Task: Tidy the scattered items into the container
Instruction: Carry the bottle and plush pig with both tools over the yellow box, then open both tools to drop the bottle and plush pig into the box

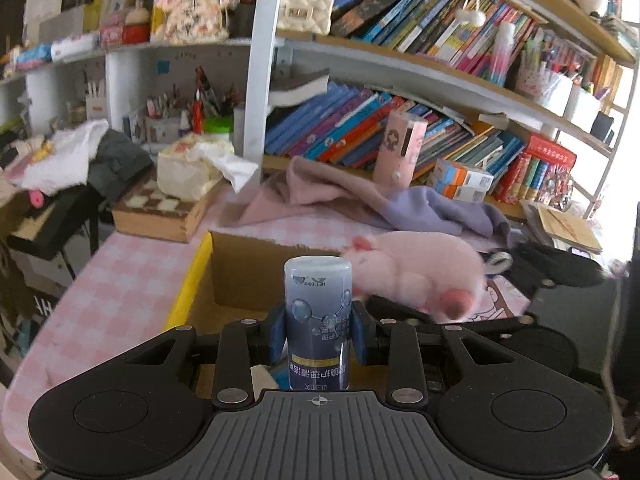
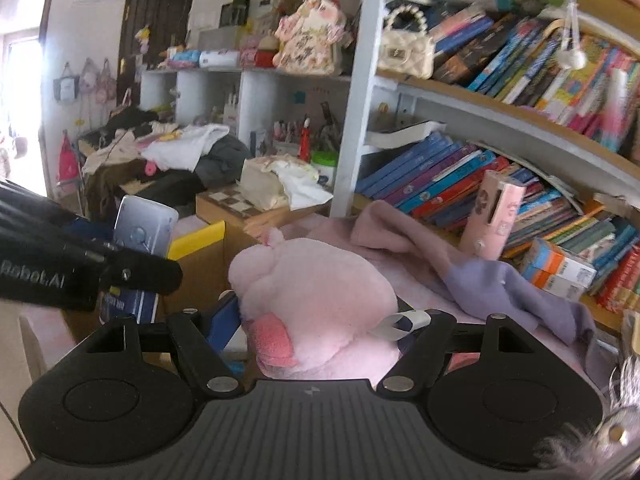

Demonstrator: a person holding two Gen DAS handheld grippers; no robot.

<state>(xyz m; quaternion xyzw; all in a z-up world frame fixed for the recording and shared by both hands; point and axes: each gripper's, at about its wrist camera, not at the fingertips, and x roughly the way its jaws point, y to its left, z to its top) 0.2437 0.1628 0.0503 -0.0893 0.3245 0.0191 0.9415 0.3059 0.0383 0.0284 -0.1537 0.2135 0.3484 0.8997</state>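
bottle [image 1: 318, 320] stands upright at lower centre, long axis vertical, cap up, print upside down, clamped in the left gripper [image 1: 318, 330] before the cardboard box [image 1: 248, 276]. right gripper [image 2: 316, 320] squeezes the pink plush [image 2: 312, 292], its snout toward upper left.

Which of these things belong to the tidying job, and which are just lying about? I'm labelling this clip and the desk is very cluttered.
Part of the job:
- blue bottle, clamped in the left gripper
- pink plush toy, held in the right gripper
- cardboard box, the container

Just lying about:
- pink and purple cloth
- chessboard box
- shelved books
- pink case
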